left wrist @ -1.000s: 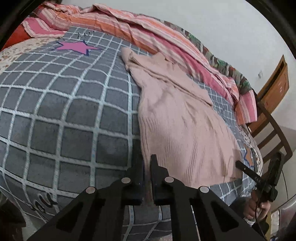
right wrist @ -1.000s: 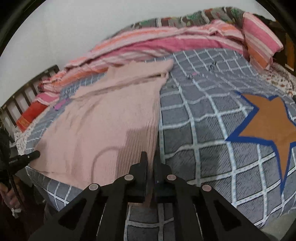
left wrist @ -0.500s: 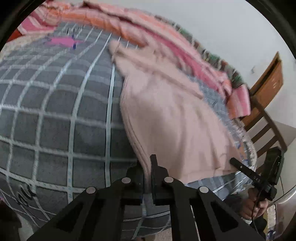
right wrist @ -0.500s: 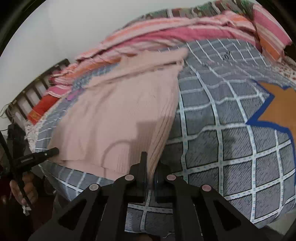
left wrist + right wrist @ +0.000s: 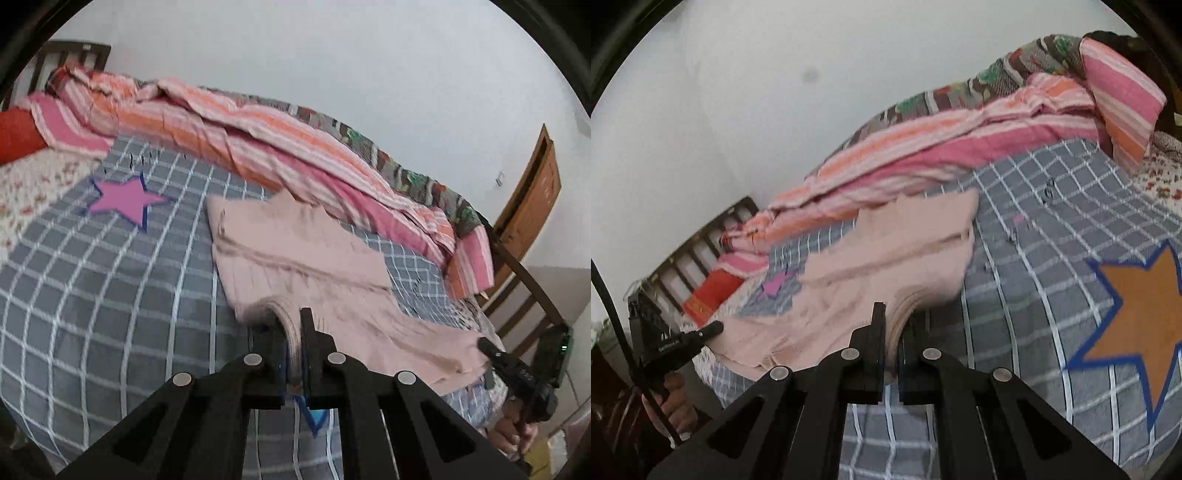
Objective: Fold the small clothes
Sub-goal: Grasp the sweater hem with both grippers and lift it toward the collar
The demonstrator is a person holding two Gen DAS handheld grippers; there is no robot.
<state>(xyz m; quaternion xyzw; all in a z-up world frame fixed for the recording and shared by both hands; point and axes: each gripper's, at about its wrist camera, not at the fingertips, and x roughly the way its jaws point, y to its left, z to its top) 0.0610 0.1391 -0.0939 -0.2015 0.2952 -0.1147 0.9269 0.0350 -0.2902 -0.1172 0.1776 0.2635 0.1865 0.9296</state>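
The left gripper [image 5: 293, 332] is clenched on the hem of the pink sweater [image 5: 295, 254], and the right gripper [image 5: 892, 325] pinches the other hem corner. The pinched fabric hides the fingertips' inner faces. Beyond them the sweater drapes across the grey checked bedspread [image 5: 110, 280], its far edge blurred, near the striped quilt [image 5: 258, 147].

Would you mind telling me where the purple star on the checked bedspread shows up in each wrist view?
Left wrist view: the purple star lies upper left, left of the pink sweater.
Right wrist view: the same star peeks out left of centre, at the sweater's left edge, partly covered.
Shared landmark: the striped pink-and-orange quilt along the wall.
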